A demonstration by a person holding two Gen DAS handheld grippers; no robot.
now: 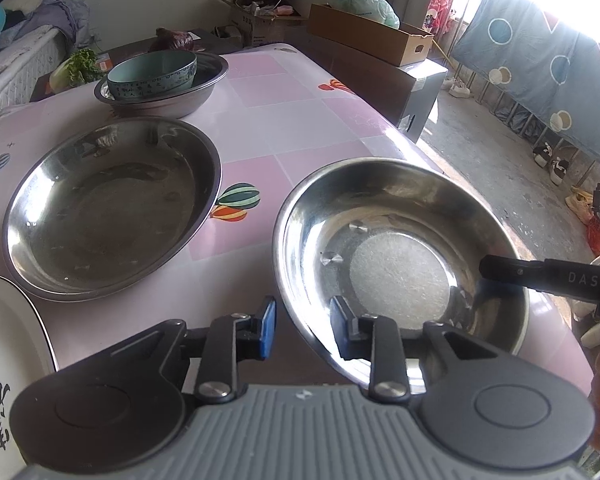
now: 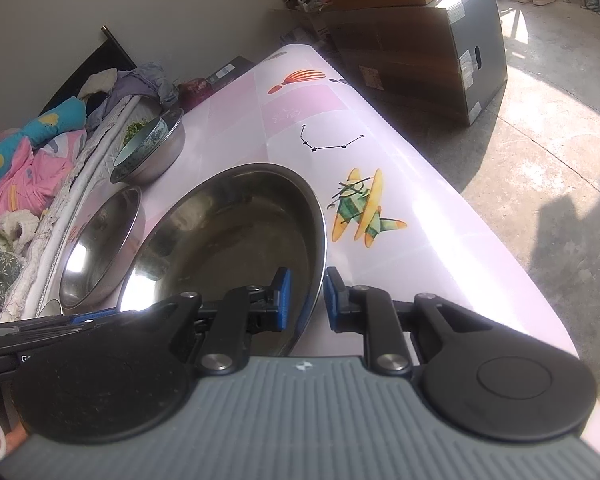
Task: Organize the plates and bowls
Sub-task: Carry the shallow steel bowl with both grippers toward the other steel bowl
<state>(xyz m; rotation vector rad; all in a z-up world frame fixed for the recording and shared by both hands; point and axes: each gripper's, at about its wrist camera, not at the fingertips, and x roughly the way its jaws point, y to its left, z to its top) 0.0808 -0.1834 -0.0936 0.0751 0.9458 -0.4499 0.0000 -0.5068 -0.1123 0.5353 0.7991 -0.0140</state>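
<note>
A steel bowl [image 1: 400, 240] sits near the table's right edge; it also shows in the right wrist view [image 2: 228, 236]. My left gripper [image 1: 303, 328] straddles its near-left rim, jaws open with a gap on both sides. My right gripper [image 2: 304, 300] straddles its right rim, jaws open and not pressing; one of its fingers [image 1: 540, 276] reaches over the bowl in the left wrist view. A second steel bowl [image 1: 112, 204] lies to the left. A teal ceramic bowl [image 1: 152, 74] sits inside a third steel bowl [image 1: 164, 96] at the back.
A white plate with red and black writing [image 1: 4, 356] is at the near left. The pink table [image 1: 292, 92] ends close to the right of the held bowl. Cardboard boxes [image 1: 368, 34] stand behind the table; bedding [image 2: 28, 160] lies along its far side.
</note>
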